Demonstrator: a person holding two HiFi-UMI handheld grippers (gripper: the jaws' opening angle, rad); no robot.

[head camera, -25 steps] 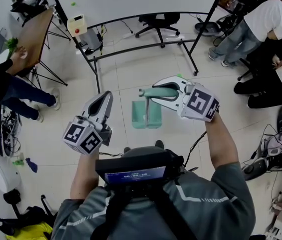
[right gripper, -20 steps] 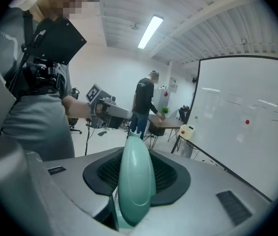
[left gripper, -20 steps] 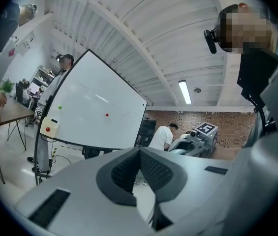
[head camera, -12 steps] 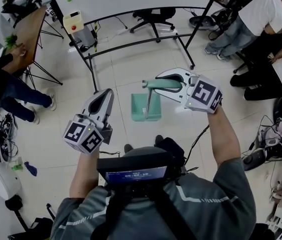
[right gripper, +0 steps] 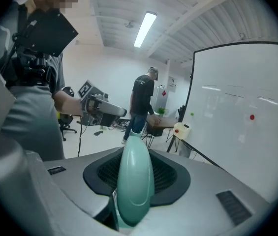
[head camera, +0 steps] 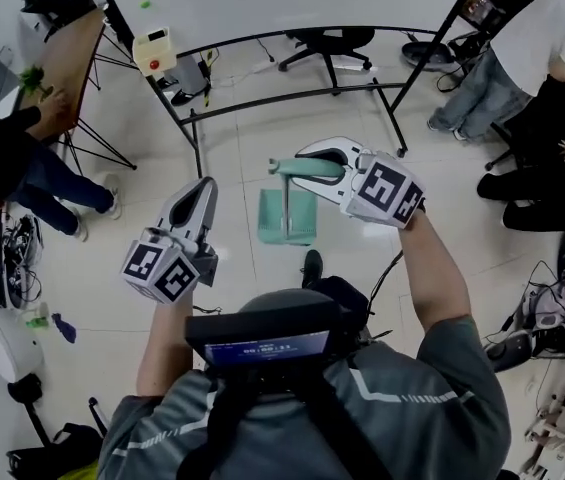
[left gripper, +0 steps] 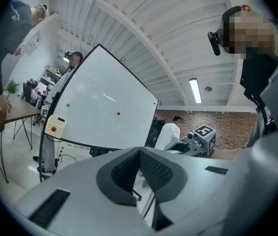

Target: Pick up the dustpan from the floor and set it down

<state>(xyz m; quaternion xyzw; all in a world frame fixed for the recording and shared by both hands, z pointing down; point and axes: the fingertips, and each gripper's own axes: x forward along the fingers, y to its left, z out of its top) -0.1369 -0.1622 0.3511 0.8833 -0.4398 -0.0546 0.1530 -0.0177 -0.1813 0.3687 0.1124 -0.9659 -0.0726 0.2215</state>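
Note:
A teal dustpan hangs above the tiled floor in the head view, its pan (head camera: 287, 216) below its long handle (head camera: 305, 168). My right gripper (head camera: 300, 164) is shut on that handle, which comes in from the right. In the right gripper view the handle (right gripper: 135, 173) fills the space between the dark pads (right gripper: 170, 178) and sticks out past the tips. My left gripper (head camera: 204, 184) hovers to the left of the dustpan, apart from it. Its pads (left gripper: 153, 168) meet at the tips with nothing between them.
A whiteboard on a black curved frame (head camera: 292, 43) stands ahead, with an office chair (head camera: 327, 40) behind it and a yellow box with a red button (head camera: 154, 50) at its left. People stand at the left (head camera: 12, 158) and right (head camera: 522, 58). Cables and bags lie at the floor's edges.
The person has stepped forward and a shoe now shows under the dustpan. Both grippers shifted slightly left in the head view. The dustpan still hangs from the right gripper.

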